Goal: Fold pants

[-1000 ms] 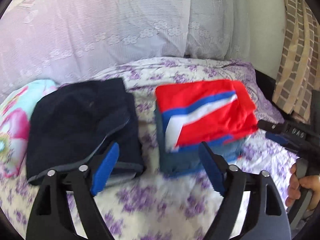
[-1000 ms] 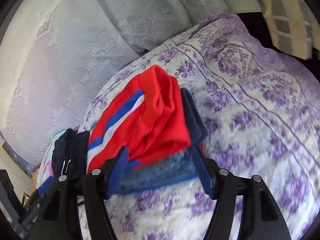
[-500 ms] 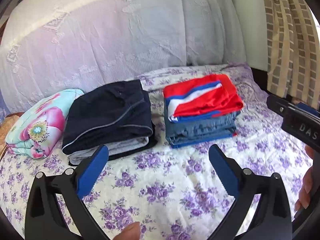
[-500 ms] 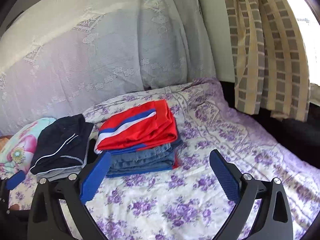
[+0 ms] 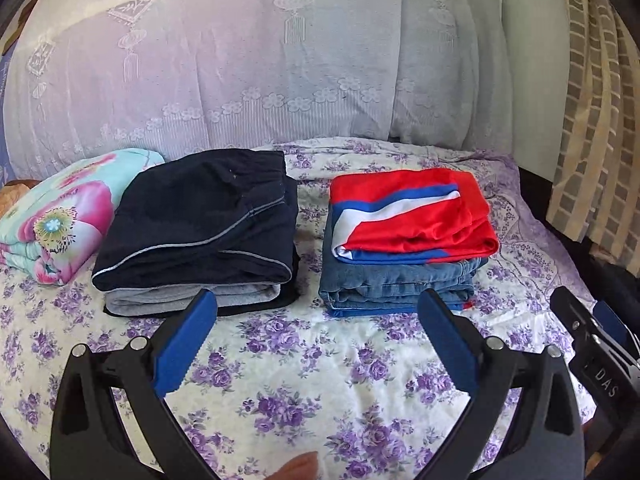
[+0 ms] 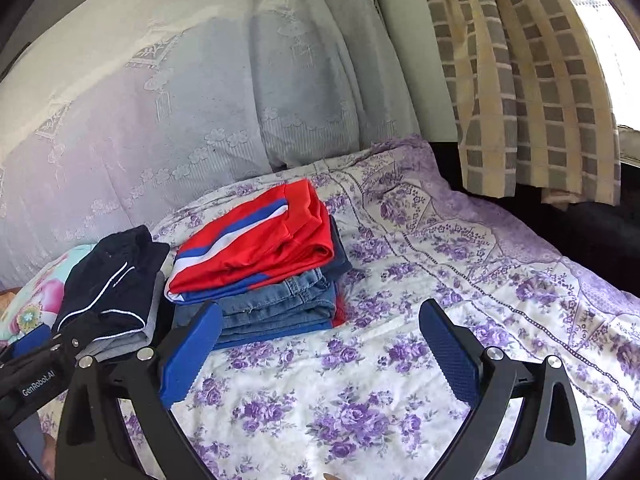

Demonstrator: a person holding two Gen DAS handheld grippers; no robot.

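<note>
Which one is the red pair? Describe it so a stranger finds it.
On the purple-flowered bedspread lie two folded stacks. The red pants top the right stack, over blue jeans. Only they show a blue and white stripe.

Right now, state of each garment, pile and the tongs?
Red pants: folded, on top of jeans.
Jeans: folded, on the bedspread.
Navy pants: folded, on grey garment.
Floral bundle: folded.
Left tongs: open, empty.
Right tongs: open, empty.

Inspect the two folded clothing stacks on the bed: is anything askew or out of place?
Nothing stands out. The red pants sit folded on the jeans; the navy stack is tidy beside them.
</note>
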